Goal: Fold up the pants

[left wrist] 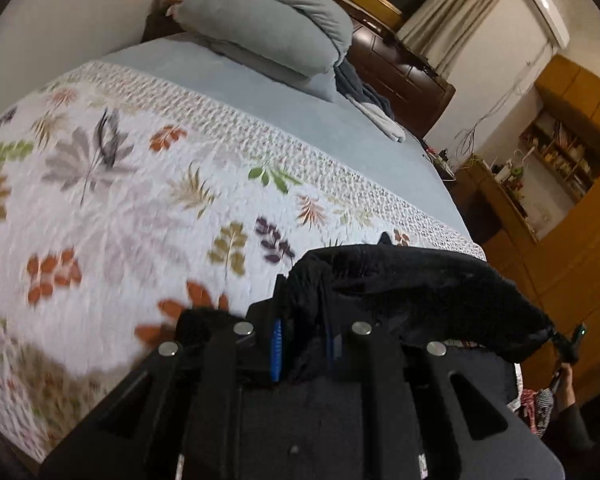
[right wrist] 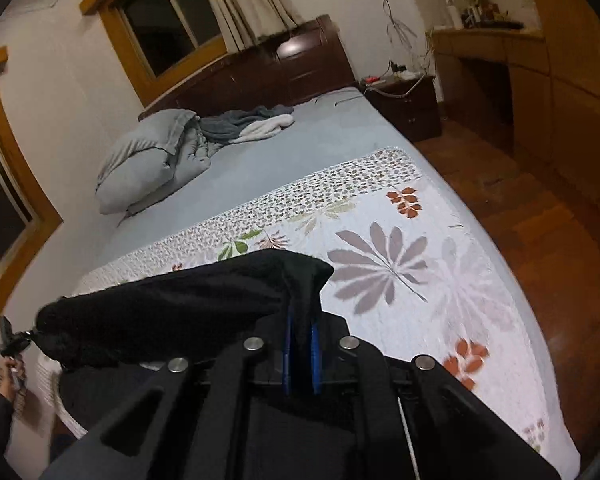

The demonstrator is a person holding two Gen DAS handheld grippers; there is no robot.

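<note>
Black pants (left wrist: 420, 284) hang stretched in the air between my two grippers, above the near edge of the bed. My left gripper (left wrist: 302, 344) is shut on one end of the pants, black cloth bunched between its blue pads. My right gripper (right wrist: 302, 344) is shut on the other end of the pants (right wrist: 172, 308). In the left wrist view the right gripper (left wrist: 568, 346) shows at the far right, gripping the cloth. In the right wrist view the left gripper (right wrist: 14, 340) shows at the far left. The lower part of the pants is hidden behind the gripper bodies.
A white quilt with leaf prints (left wrist: 120, 208) covers the near half of the bed, also seen in the right wrist view (right wrist: 400, 264). Grey pillows (left wrist: 268, 20) and a crumpled towel (right wrist: 252, 124) lie on the blue sheet. A nightstand (right wrist: 404, 104) and wooden floor (right wrist: 540, 220) are beside the bed.
</note>
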